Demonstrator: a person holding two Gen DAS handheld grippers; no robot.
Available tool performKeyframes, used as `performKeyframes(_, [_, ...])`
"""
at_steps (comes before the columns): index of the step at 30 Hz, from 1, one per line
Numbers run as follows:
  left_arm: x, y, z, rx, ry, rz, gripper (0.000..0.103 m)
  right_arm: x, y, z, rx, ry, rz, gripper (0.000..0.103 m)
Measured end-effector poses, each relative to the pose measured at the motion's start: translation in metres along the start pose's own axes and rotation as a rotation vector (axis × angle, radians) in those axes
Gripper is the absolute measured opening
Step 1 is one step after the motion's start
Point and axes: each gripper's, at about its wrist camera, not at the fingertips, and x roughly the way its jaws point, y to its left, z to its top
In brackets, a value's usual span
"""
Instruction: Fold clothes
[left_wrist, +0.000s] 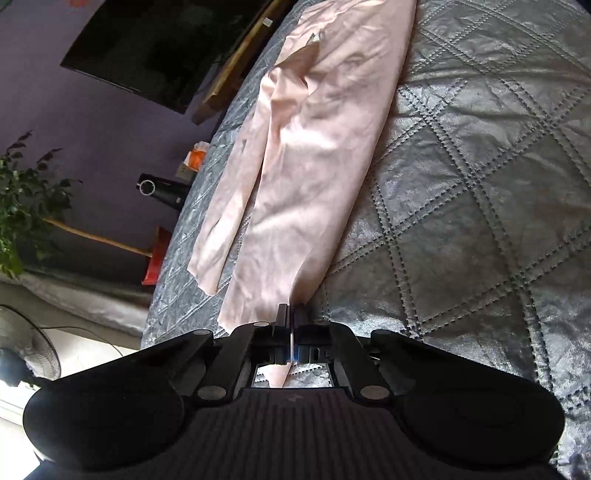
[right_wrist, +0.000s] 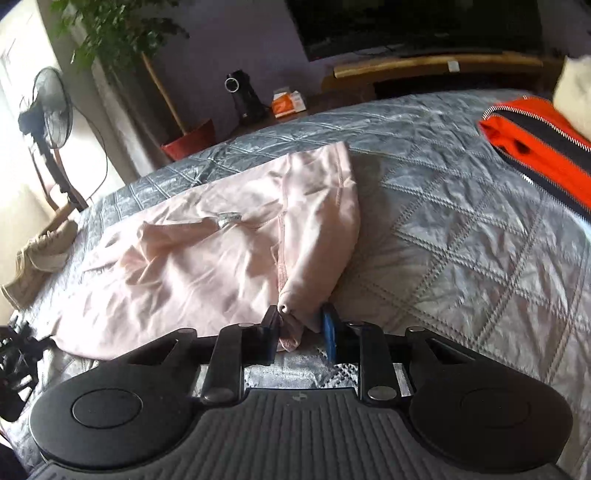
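Underneath everything lies a grey quilted bedspread (left_wrist: 480, 184), stitched in diamonds, filling most of both wrist views. On it sprawls the pale pink garment (left_wrist: 314, 155), which looks like a long-sleeved top: in the left wrist view it runs from 12 o'clock down to the gripper at 6 o'clock, with one sleeve lying apart toward 8 o'clock. In the right wrist view the same cloth spreads from centre toward 9 o'clock, its seams showing and a small silvery tag (right_wrist: 229, 218) lying at the neckline; whatever is printed on that tag is too small to read.

At 2 o'clock in the right wrist view sits an orange and navy zipped jacket (right_wrist: 535, 147) on the bedspread, well apart from the pink cloth. Beyond the bed, a dark television (right_wrist: 406, 26) hangs at 12 o'clock, a leafy potted plant (right_wrist: 118, 33) stands at 11 o'clock and a standing fan (right_wrist: 50, 107) at 9 o'clock. A small orange and white box (right_wrist: 288, 103) rests past the far edge; its lettering cannot be made out.

The left gripper (left_wrist: 291, 317) is pinched fully together on a thin edge of the pink garment. The right gripper (right_wrist: 301, 325) has its jaws standing narrowly apart, a bunched corner of the cloth between them, the left pad against it; whether the blue right pad presses it I cannot tell.
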Motion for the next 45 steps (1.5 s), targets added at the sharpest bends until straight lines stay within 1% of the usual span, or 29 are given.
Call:
performKeyframes(3, [0.000, 0.004, -0.001, -0.030, 0.000, -0.014, 0.000, -0.002, -0.003, 0.000, 0.039, -0.011, 0.016, 0.024])
performKeyframes(5, [-0.001, 0.008, -0.001, -0.054, 0.004, -0.026, 0.000, -0.004, -0.001, -0.002, 0.042, -0.007, 0.009, 0.024])
performKeyframes(7, [-0.001, 0.010, 0.000, -0.071, 0.010, -0.035, 0.000, -0.005, 0.003, -0.004, 0.021, -0.004, -0.005, 0.024])
performKeyframes(9, [-0.002, 0.011, 0.000, -0.071, 0.015, -0.039, 0.000, -0.004, 0.007, -0.005, -0.001, 0.012, -0.020, 0.022])
performKeyframes(13, [-0.010, 0.014, -0.002, -0.077, 0.019, -0.051, 0.000, -0.012, 0.016, -0.008, -0.037, 0.018, -0.049, 0.022])
performKeyframes(15, [-0.019, 0.021, -0.002, -0.106, 0.014, -0.050, 0.000, -0.020, 0.022, -0.011, -0.071, 0.026, -0.066, 0.022])
performKeyframes(17, [-0.029, 0.031, -0.002, -0.163, 0.007, -0.049, 0.000, -0.031, 0.030, -0.016, -0.122, 0.049, -0.085, 0.022])
performKeyframes(19, [-0.044, 0.041, -0.001, -0.206, -0.015, -0.054, 0.000, -0.044, 0.036, -0.021, -0.176, 0.069, -0.103, 0.022])
performKeyframes(21, [-0.062, 0.045, 0.002, -0.207, -0.052, -0.055, 0.000, -0.065, 0.042, -0.022, -0.228, 0.059, -0.128, 0.022])
performKeyframes(23, [-0.078, 0.043, 0.006, -0.170, -0.083, -0.062, 0.000, -0.078, 0.042, -0.022, -0.228, 0.057, -0.132, 0.022])
performKeyframes(24, [-0.086, 0.041, 0.006, -0.154, -0.097, -0.077, 0.000, -0.082, 0.040, -0.023, -0.234, 0.068, -0.144, 0.022])
performKeyframes(25, [-0.094, 0.041, 0.007, -0.151, -0.112, -0.095, 0.000, -0.086, 0.038, -0.025, -0.242, 0.082, -0.158, 0.022])
performKeyframes(27, [-0.109, 0.043, 0.010, -0.158, -0.141, -0.117, 0.000, -0.100, 0.040, -0.025, -0.273, 0.073, -0.179, 0.022])
performKeyframes(30, [-0.132, 0.049, 0.015, -0.175, -0.184, -0.117, 0.000, -0.108, 0.042, -0.032, -0.341, 0.128, -0.205, 0.023])
performKeyframes(31, [-0.137, 0.053, 0.016, -0.197, -0.192, -0.121, 0.000, -0.111, 0.043, -0.035, -0.365, 0.147, -0.214, 0.023])
performKeyframes(32, [-0.142, 0.057, 0.017, -0.227, -0.198, -0.128, 0.000, -0.116, 0.040, -0.035, -0.322, 0.140, -0.197, 0.023])
performKeyframes(33, [-0.146, 0.062, 0.018, -0.257, -0.204, -0.135, 0.000, -0.125, 0.030, -0.033, -0.204, 0.106, -0.139, 0.023])
performKeyframes(35, [-0.154, 0.072, 0.020, -0.326, -0.219, -0.149, 0.000, -0.139, 0.014, -0.035, -0.026, 0.041, -0.074, 0.023])
performKeyframes(36, [-0.159, 0.076, 0.021, -0.348, -0.227, -0.155, 0.000, -0.143, 0.019, -0.037, -0.065, 0.041, -0.096, 0.023])
performKeyframes(38, [-0.168, 0.081, 0.025, -0.360, -0.250, -0.161, 0.000, -0.150, 0.034, -0.042, -0.183, 0.049, -0.157, 0.023])
performKeyframes(40, [-0.176, 0.085, 0.029, -0.387, -0.272, -0.175, 0.000, -0.161, 0.036, -0.042, -0.186, 0.019, -0.162, 0.023])
performKeyframes(43, [-0.178, 0.096, 0.033, -0.477, -0.278, -0.216, 0.000, -0.172, 0.030, -0.037, -0.154, -0.019, -0.173, 0.023])
performKeyframes(45, [-0.177, 0.102, 0.034, -0.535, -0.280, -0.241, 0.000, -0.175, 0.030, -0.031, -0.155, -0.042, -0.168, 0.023])
